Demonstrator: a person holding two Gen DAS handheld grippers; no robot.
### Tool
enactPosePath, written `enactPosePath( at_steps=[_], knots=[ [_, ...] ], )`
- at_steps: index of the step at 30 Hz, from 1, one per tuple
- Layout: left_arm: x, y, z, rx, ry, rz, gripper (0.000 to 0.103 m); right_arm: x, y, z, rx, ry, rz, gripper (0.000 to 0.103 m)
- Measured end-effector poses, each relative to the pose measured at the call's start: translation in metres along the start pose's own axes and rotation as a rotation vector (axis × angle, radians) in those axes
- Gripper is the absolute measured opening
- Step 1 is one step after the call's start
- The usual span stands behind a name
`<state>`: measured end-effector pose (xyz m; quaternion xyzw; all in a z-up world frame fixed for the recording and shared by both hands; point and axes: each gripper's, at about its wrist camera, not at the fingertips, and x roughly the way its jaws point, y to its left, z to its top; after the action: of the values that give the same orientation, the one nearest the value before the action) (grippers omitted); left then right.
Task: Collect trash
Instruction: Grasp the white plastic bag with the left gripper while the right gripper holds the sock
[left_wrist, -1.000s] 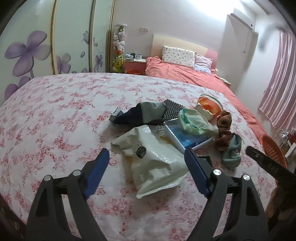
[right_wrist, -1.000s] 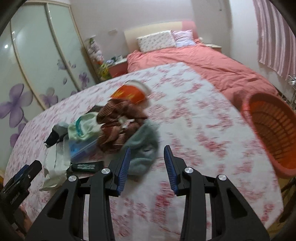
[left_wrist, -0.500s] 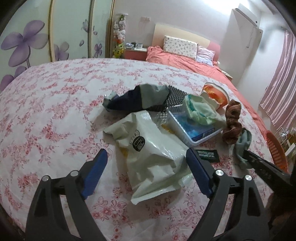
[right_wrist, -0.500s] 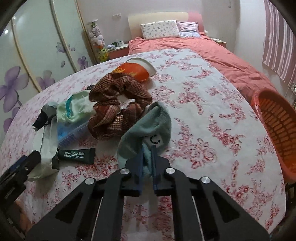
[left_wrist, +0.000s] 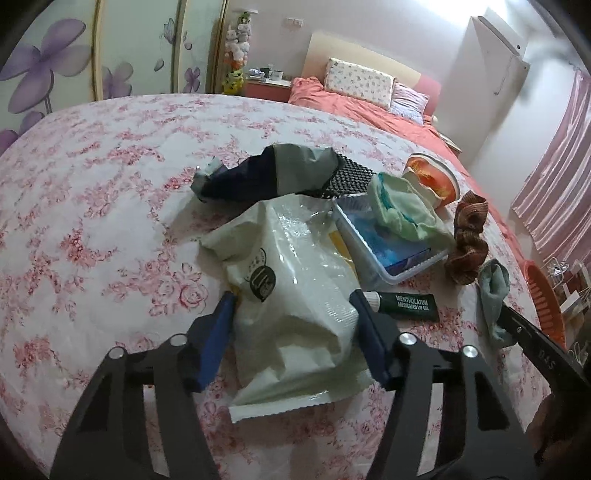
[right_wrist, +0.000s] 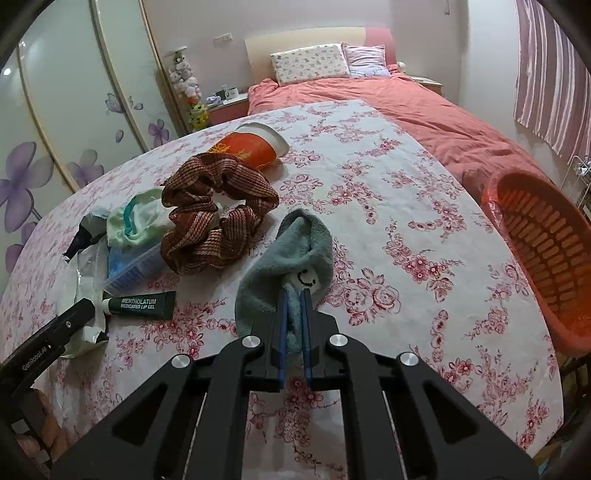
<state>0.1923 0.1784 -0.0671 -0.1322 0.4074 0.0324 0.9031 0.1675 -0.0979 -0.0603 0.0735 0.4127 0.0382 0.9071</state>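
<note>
lying crumpled on the floral tablecloth (left_wrist: 92, 206), the cream plastic bag (left_wrist: 295, 295) bears a dark round logo, text unreadable. beside it a dark green tube (right_wrist: 142, 303) reads "mentholatum medicated lip gel". the left gripper (left_wrist: 293, 325) is spread wide, its blue pads flanking the bag's sides; contact cannot be confirmed. the right gripper (right_wrist: 294, 325) is clamped on a grey-green sock (right_wrist: 295, 251) with a smiley face, near a brown scrunchie (right_wrist: 218, 214). an orange basket (right_wrist: 546, 240) sits past the table edge.
</note>
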Motion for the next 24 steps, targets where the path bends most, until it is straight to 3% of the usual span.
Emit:
enactPosePath(
  at_steps=[6,24],
  knots=[
    [-0.010,0.005,-0.001,-0.014,-0.023,-0.022,0.050,-0.010,-0.001,-0.001,-0.004,-0.022,-0.003,0.007],
    [-0.067,-0.006,0.000,0.014,-0.152,-0.061,0.046,-0.052,-0.024,0.001,0.021,-0.122,-0.019,0.007]
  ],
)
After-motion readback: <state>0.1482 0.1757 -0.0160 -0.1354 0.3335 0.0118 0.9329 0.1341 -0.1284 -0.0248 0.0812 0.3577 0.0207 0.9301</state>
